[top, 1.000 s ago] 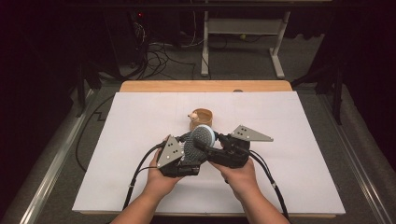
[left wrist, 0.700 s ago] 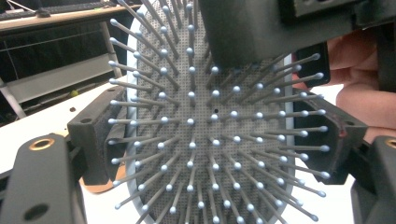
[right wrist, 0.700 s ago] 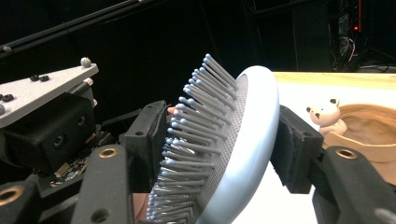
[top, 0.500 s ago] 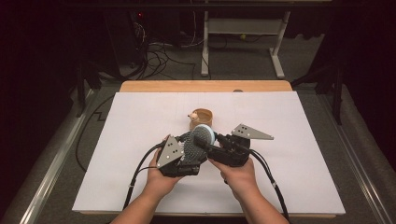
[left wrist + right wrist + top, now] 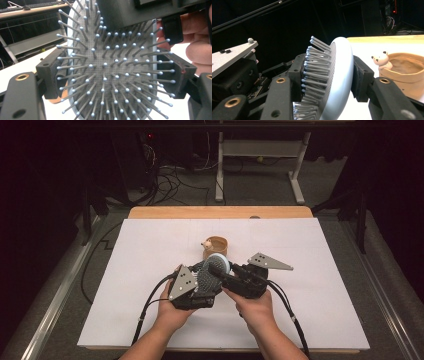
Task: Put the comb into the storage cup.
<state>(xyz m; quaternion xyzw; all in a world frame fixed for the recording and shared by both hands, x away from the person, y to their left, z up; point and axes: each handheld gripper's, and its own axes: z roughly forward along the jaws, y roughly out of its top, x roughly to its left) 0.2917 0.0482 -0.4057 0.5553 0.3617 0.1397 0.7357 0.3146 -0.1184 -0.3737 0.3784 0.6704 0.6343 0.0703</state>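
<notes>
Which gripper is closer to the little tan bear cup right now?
Right. The right gripper sits just in front of the bear cup, gripping the hairbrush; the left gripper is farther back, nearer the person.

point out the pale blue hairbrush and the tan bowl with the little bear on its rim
pale blue round hairbrush (image 5: 338, 75), right gripper view, on its smooth back
tan bowl with a small bear figure (image 5: 216, 246), high view, on its near wall

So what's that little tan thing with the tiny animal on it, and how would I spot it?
Find the white sheet covering the table, then look just beyond the two grippers holding the hairbrush. There stands a small tan cup; a tiny white bear figure peeking over its rim sets it apart from the brush.
</notes>
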